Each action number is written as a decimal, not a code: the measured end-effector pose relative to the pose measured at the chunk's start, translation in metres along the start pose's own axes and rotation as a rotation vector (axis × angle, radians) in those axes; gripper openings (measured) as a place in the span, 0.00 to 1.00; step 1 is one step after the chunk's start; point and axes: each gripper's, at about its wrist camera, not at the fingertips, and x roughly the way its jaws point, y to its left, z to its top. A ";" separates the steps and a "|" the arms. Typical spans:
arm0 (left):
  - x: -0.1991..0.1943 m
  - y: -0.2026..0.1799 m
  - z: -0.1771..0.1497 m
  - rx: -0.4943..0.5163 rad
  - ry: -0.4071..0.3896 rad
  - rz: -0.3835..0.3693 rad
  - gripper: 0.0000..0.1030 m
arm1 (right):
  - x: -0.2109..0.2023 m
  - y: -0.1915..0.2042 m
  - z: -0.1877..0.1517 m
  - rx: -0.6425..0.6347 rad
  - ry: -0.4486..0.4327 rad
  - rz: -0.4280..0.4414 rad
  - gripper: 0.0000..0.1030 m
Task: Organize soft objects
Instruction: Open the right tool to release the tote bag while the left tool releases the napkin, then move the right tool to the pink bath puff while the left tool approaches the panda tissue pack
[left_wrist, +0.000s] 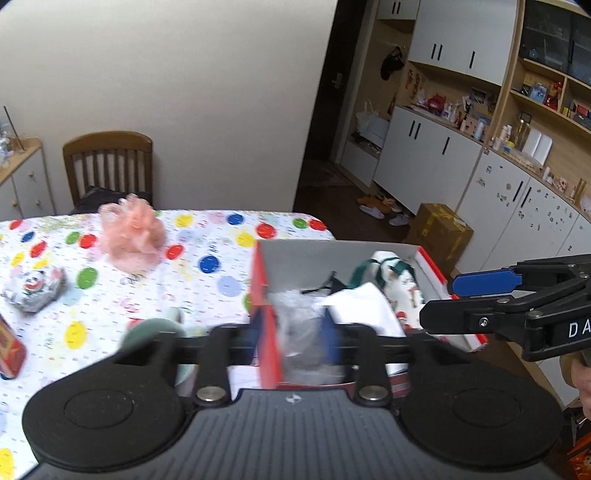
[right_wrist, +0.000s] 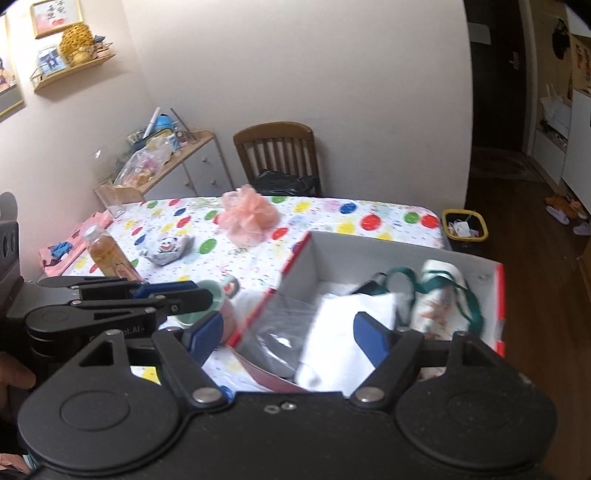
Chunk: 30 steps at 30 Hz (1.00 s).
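Observation:
A red-and-white cardboard box (left_wrist: 428, 258) (right_wrist: 406, 247) stands on the table's right side. It holds a clear plastic bag (left_wrist: 299, 317) (right_wrist: 280, 325), a white cloth (left_wrist: 362, 302) (right_wrist: 343, 332) and a printed bag with green straps (left_wrist: 391, 273) (right_wrist: 439, 291). A pink bath pouf (left_wrist: 133, 232) (right_wrist: 247, 214) and a grey panda pouch (left_wrist: 35, 288) (right_wrist: 168, 247) lie on the tablecloth. My left gripper (left_wrist: 293, 334) is open over the box's left wall. My right gripper (right_wrist: 291, 332) is open above the box, empty.
A green mug (left_wrist: 151, 332) (right_wrist: 218, 295) stands left of the box. A drink bottle (right_wrist: 107, 254) and a red tin (left_wrist: 9, 347) are at the table's left. A wooden chair (left_wrist: 107, 162) stands behind. A bin (right_wrist: 465, 225) sits on the floor.

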 end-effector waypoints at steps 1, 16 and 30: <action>-0.004 0.007 0.000 0.000 -0.006 0.006 0.66 | 0.003 0.007 0.002 -0.004 0.001 0.000 0.75; -0.059 0.112 0.019 0.020 -0.053 0.019 0.82 | 0.053 0.116 0.042 -0.037 -0.003 0.033 0.87; -0.060 0.231 0.046 -0.027 -0.059 0.017 0.96 | 0.116 0.170 0.088 -0.058 0.033 -0.001 0.96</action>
